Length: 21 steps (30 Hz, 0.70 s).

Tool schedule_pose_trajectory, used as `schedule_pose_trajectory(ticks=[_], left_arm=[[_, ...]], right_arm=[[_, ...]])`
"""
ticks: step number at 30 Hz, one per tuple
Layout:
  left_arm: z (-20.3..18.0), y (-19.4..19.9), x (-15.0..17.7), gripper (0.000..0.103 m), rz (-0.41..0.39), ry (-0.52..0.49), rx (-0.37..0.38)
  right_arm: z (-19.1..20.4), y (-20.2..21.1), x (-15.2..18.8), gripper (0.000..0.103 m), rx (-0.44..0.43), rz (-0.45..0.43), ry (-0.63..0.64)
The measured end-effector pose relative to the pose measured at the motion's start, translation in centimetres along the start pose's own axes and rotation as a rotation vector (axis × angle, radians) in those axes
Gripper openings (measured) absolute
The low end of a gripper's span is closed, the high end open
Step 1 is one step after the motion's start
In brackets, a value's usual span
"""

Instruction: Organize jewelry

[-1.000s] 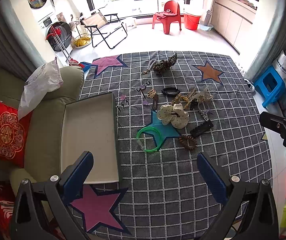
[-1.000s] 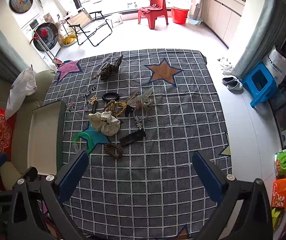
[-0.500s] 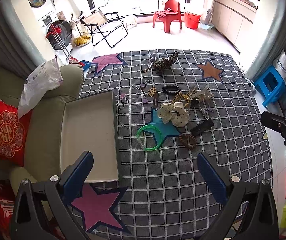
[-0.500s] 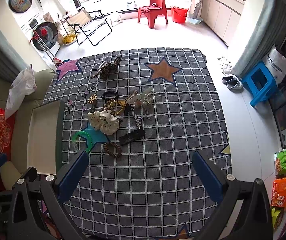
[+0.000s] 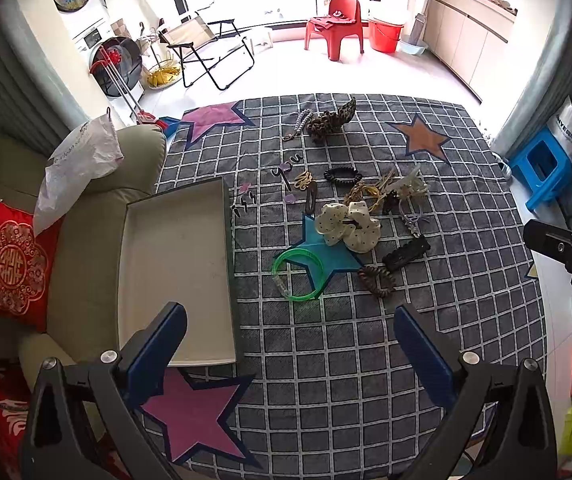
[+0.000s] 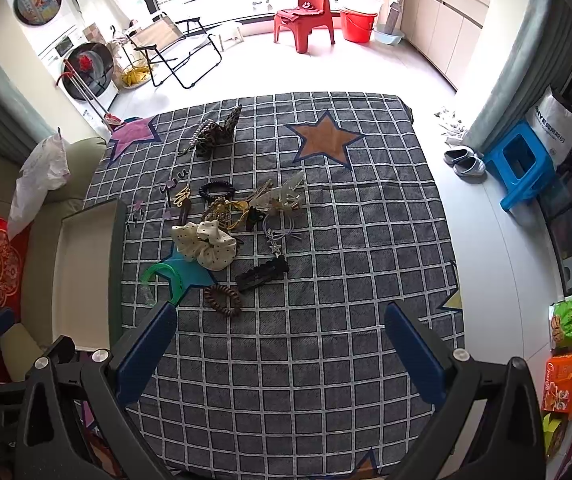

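Left gripper (image 5: 290,344) and right gripper (image 6: 280,346) both spread wide, holding nothing, above checked cloth (image 6: 306,360). Jewelry pile (image 5: 350,220) lies just right of white tray (image 5: 178,264), green bangle (image 5: 297,274) nearest it.

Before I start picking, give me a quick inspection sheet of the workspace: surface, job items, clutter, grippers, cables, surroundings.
Surface: dark grey checked cloth with coloured stars, lying flat.
Job's things: empty white rectangular tray at the cloth's left edge; green plastic bangle, cream polka-dot scrunchie, black comb clip, brown spiral hair tie, black bead bracelet and leopard-print fabric piece, all loose on the cloth.
Clutter: white plastic bag on the sofa arm.
Grippers: left gripper and right gripper open, holding nothing.
Cables: nothing seen.
Surroundings: red plastic chair, blue plastic stool.
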<state>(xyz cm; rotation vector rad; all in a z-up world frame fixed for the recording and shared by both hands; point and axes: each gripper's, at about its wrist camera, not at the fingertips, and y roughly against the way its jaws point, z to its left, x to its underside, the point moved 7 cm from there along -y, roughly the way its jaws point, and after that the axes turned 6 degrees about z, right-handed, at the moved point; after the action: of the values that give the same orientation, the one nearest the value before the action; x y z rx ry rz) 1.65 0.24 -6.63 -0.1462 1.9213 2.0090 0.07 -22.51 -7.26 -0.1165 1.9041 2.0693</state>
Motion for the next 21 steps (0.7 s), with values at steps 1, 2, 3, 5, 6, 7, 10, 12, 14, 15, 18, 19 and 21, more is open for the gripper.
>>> schedule_pose_trajectory(ticks=[1, 2, 3, 5, 6, 7, 10, 12, 14, 15, 18, 19, 21], left_arm=[[-0.1, -0.2, -0.1, 0.103, 0.003, 0.000, 0.000], [-0.1, -0.3, 0.0, 0.103, 0.006, 0.000, 0.000], [-0.1, -0.5, 0.0, 0.103, 0.010, 0.000, 0.000], [-0.3, -0.9, -0.2, 0.103, 0.018, 0.001, -0.001], [-0.4, -1.0, -0.2, 0.103, 0.022, 0.002, -0.002], [-0.4, -1.1, -0.4, 0.103, 0.026, 0.002, -0.002], [-0.3, -1.6, -0.6, 0.103, 0.035, 0.006, 0.002], [-0.2, -2.1, -0.7, 0.103, 0.041, 0.010, 0.006], [-0.1, -2.7, -1.0, 0.103, 0.043, 0.013, 0.006], [-0.1, -3.2, -1.3, 0.103, 0.046, 0.013, 0.007], [-0.1, -4.9, -1.8, 0.103, 0.069, 0.025, 0.033], [-0.1, -5.5, -2.1, 0.103, 0.078, 0.034, 0.051], [-0.2, -6.8, -2.6, 0.103, 0.094, 0.054, 0.085]], right_arm=[[0.0, -0.1, 0.0, 0.103, -0.001, 0.003, 0.000], [-0.1, -0.2, -0.2, 0.103, -0.001, 0.006, -0.001], [-0.1, -0.3, -0.2, 0.103, -0.002, 0.010, -0.002], [-0.2, -0.6, -0.3, 0.103, -0.003, 0.017, -0.005], [-0.2, -0.7, -0.3, 0.103, -0.004, 0.020, -0.006], [-0.3, -0.8, -0.4, 0.103, -0.005, 0.023, -0.006], [-0.4, -1.3, -0.5, 0.103, -0.012, 0.037, -0.012], [-0.5, -1.7, -0.6, 0.103, -0.018, 0.048, -0.015], [-0.8, -2.3, -0.7, 0.103, -0.023, 0.057, -0.018], [-0.9, -2.6, -0.8, 0.103, -0.024, 0.064, -0.020], [-1.6, -3.9, -1.1, 0.103, -0.026, 0.083, -0.028], [-1.9, -4.4, -1.3, 0.103, -0.023, 0.090, -0.028], [-2.5, -5.4, -1.6, 0.103, -0.017, 0.103, -0.030]])
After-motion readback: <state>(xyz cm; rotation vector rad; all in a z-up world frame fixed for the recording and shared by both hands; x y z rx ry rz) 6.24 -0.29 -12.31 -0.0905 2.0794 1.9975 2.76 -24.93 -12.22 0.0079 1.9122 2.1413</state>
